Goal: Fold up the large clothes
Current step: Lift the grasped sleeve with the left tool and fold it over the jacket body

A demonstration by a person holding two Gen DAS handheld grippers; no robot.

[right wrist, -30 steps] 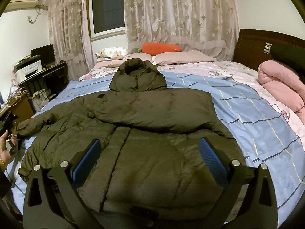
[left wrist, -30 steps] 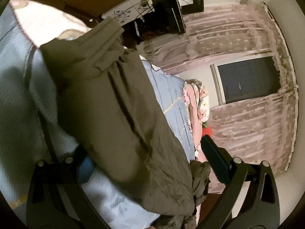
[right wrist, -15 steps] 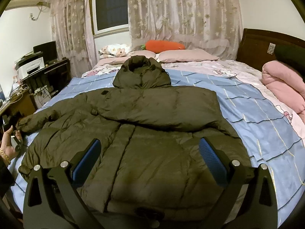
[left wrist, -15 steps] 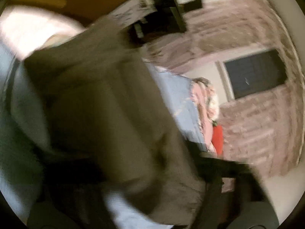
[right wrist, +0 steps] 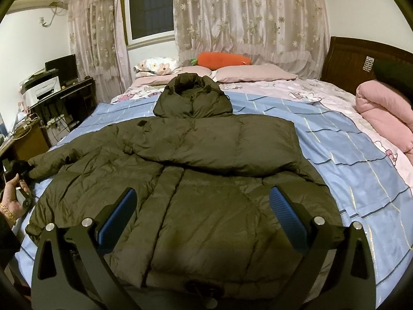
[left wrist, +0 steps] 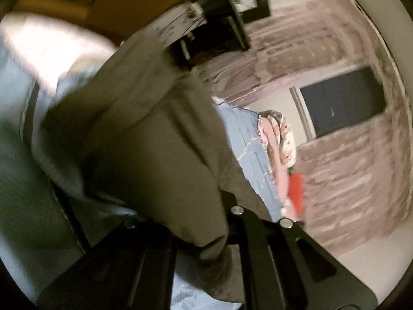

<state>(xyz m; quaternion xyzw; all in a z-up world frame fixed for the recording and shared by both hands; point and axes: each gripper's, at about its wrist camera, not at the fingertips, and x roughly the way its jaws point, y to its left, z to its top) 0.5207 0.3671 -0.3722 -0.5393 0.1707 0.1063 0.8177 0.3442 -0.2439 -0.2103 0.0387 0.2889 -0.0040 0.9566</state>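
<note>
The dark olive, puffy hooded winter coat [right wrist: 196,170] lies front-up on the blue checked bedspread [right wrist: 361,155], hood toward the pillows, one sleeve already folded across the chest and the other stretched sideways toward the bed's edge. That sleeve's cuff [left wrist: 206,237] is clamped in the left tool [left wrist: 222,232], the nearer one, so I judge the fold runs along the sleeve's length toward the chest. The right tool [right wrist: 204,219] hovers over the hem with jaws apart and empty.

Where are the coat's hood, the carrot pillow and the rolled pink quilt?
hood [right wrist: 192,95], right wrist view, on its dark top opening.
carrot pillow [right wrist: 223,60], right wrist view, middle of the orange body.
pink quilt [right wrist: 382,111], right wrist view, on the rolled upper side.
</note>
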